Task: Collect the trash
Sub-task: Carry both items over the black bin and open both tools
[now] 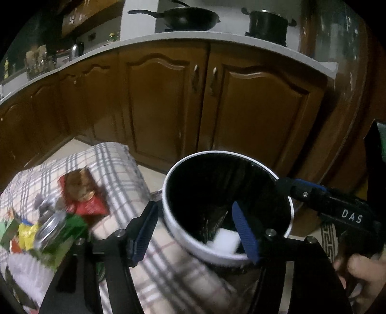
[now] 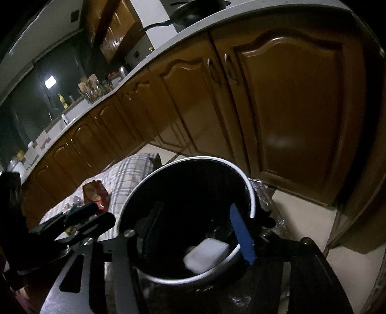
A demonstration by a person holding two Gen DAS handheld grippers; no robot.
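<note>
A round bin with a white rim [image 1: 168, 210] and a black liner stands beside a checked cloth [image 1: 115, 164]; a white block [image 1: 225, 242] lies inside it. My left gripper [image 1: 195, 231] is open, its fingers astride the bin's near rim. My right gripper [image 2: 197, 231] is open above the bin [image 2: 252, 193], over the white block [image 2: 207, 252]. On the cloth lie a red wrapper [image 1: 83, 195], a metal can [image 1: 49, 229], and green and yellow wrappers [image 1: 26, 233]. The right gripper also shows in the left wrist view [image 1: 289, 186] at the bin's far rim.
Brown cabinet doors [image 1: 253, 116] stand behind the bin under a pale counter [image 1: 144, 42] with a wok [image 1: 190, 18] and a pot [image 1: 269, 23]. Tiled floor [image 2: 306, 222] lies to the right.
</note>
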